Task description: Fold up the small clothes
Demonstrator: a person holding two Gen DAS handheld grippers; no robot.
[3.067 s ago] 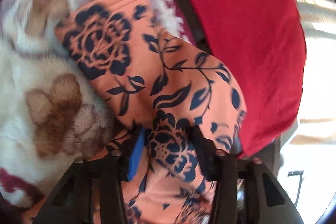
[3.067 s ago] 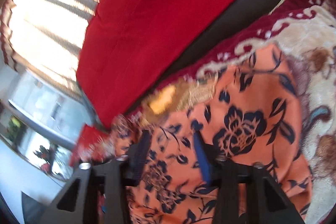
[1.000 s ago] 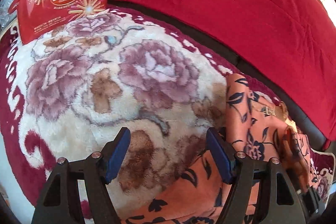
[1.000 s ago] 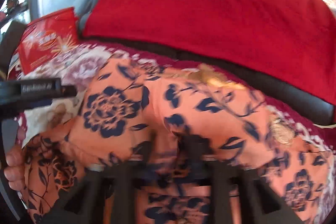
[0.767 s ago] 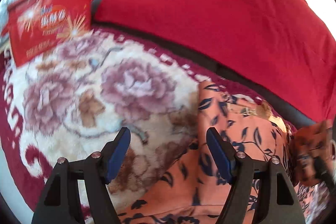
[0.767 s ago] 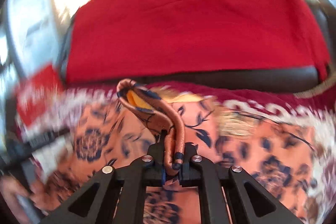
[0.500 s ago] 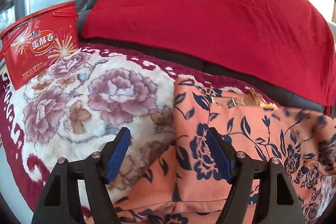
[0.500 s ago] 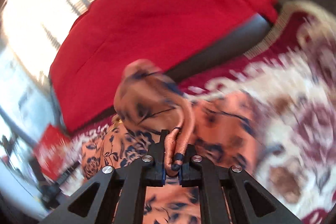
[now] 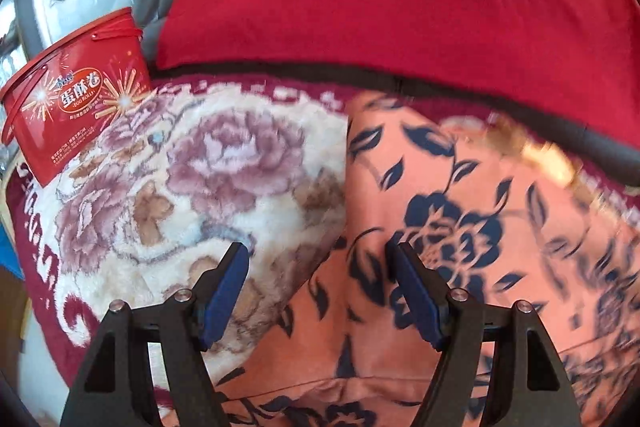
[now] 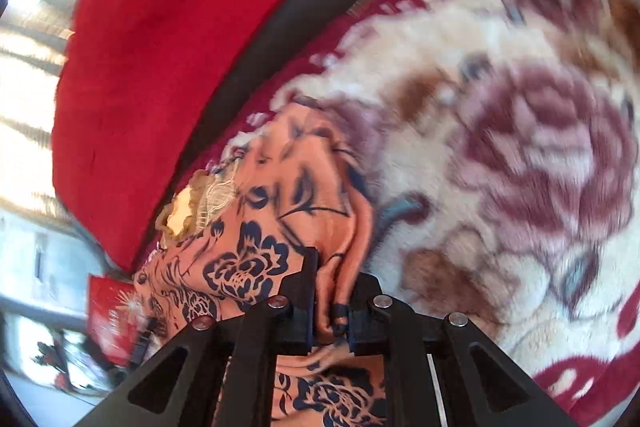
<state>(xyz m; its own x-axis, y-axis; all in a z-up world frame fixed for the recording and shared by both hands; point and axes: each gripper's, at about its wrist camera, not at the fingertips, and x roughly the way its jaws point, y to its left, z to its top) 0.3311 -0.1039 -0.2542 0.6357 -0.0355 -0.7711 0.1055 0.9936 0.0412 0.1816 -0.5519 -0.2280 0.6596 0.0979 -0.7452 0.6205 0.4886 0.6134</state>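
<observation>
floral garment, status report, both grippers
Left gripper open, empty. Right gripper easing open, floral garment bunched between its pads. Nothing in the way.

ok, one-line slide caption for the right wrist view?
Right gripper pinching a fold of the orange floral garment over the rose-patterned blanket.

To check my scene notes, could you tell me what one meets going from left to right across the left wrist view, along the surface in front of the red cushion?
Red egg-roll bucket → rose-patterned plush blanket → orange garment with navy flowers.
</observation>
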